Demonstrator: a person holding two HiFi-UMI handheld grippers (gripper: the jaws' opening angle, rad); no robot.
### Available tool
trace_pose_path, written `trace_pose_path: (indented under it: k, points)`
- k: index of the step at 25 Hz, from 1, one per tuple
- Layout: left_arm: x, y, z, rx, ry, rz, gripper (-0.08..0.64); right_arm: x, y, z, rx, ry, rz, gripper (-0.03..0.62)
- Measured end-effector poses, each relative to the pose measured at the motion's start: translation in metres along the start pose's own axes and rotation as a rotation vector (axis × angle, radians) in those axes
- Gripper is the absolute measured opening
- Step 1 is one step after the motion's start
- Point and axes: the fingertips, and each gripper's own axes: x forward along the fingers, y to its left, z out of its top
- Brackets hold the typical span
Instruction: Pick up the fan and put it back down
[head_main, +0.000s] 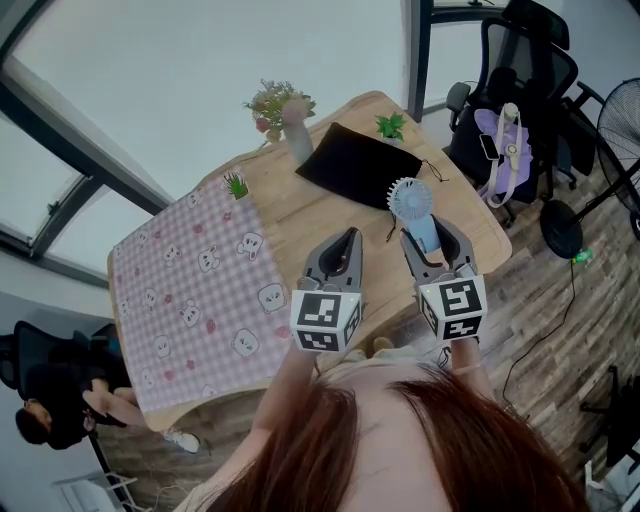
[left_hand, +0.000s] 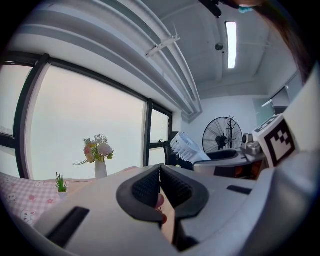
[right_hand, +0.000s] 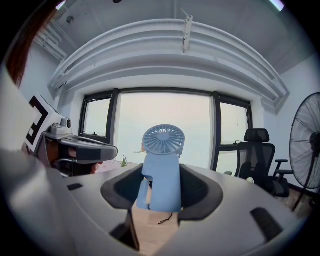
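Two claws: one in each hand, each carrying one marker cube, side by side over the near part of the surface.
Left claw (head_main: 349, 238): clenched, pads pressed together with nothing between them. It sits just left of the right claw and apart from the hand fan.
Right claw (right_hand: 162, 187): grasping the hand fan by its handle, one pad on each side.
Hand fan (head_main: 411, 199): one, pale blue, held upright. Its round grille is on top and faces the right claw's camera. One thin dark cord hangs from its lower end. Wood shows beneath it, but I cannot tell whether the base touches the wood.
Surface (head_main: 300, 215): one, light wood with rounded corners, set beside a large window.
Cloth (head_main: 190, 290): one, pink check with small animal prints, covering the left end of the surface.
Pouch (head_main: 360, 165): one, black and flat, lying on bare wood beyond the hand fan.
Vase (head_main: 297, 140): one, white, holding one bunch of flowers, at the far edge.
Small green plants (head_main: 236, 185): two. This one is at the cloth's far corner; the other plant (head_main: 391, 125) is beyond the pouch.
Office chair (head_main: 520, 70): one, black, on the floor to the right of the surface, with a purple item hanging on it.
Floor fan (head_main: 622, 120): one, black, standing further right.
Person (head_main: 50, 415): one other, in dark clothes, low at the left edge of the head view.
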Motion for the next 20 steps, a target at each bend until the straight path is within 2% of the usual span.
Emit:
trace_pose_path:
  k: [20]
  points:
    - [0.013, 0.002, -0.008, -0.009, 0.024, -0.016, 0.012, 0.014, 0.001, -0.016, -0.013, 0.051, 0.011, 0.215]
